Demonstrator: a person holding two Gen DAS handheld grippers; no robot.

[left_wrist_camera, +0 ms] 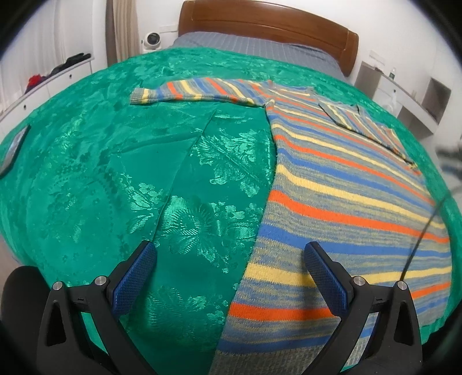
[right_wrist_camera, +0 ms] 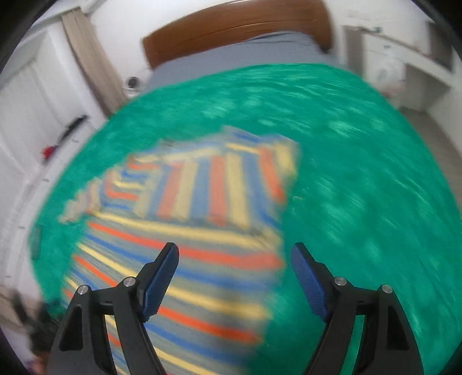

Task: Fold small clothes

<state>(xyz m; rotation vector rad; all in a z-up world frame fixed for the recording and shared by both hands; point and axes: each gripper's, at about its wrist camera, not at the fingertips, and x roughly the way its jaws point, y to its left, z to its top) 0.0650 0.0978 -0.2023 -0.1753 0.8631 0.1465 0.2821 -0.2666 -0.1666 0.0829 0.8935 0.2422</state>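
Observation:
A striped knit sweater (left_wrist_camera: 340, 184) in blue, orange, yellow and grey lies flat on a green bedspread (left_wrist_camera: 115, 161). Its left sleeve (left_wrist_camera: 196, 92) stretches out to the left; the right sleeve (left_wrist_camera: 363, 121) is folded over the body. My left gripper (left_wrist_camera: 231, 251) is open and empty, hovering over the sweater's lower left edge. In the blurred right wrist view the sweater (right_wrist_camera: 184, 219) lies with its sleeve folded across the chest, and my right gripper (right_wrist_camera: 234, 253) is open and empty above the sweater's right edge.
A wooden headboard (left_wrist_camera: 268, 26) and grey sheet (left_wrist_camera: 254, 43) lie beyond the bedspread. White drawers (left_wrist_camera: 49, 83) with dark items stand at left, white shelves (left_wrist_camera: 404, 95) at right. A flat dark object (left_wrist_camera: 14, 147) lies at the bed's left edge.

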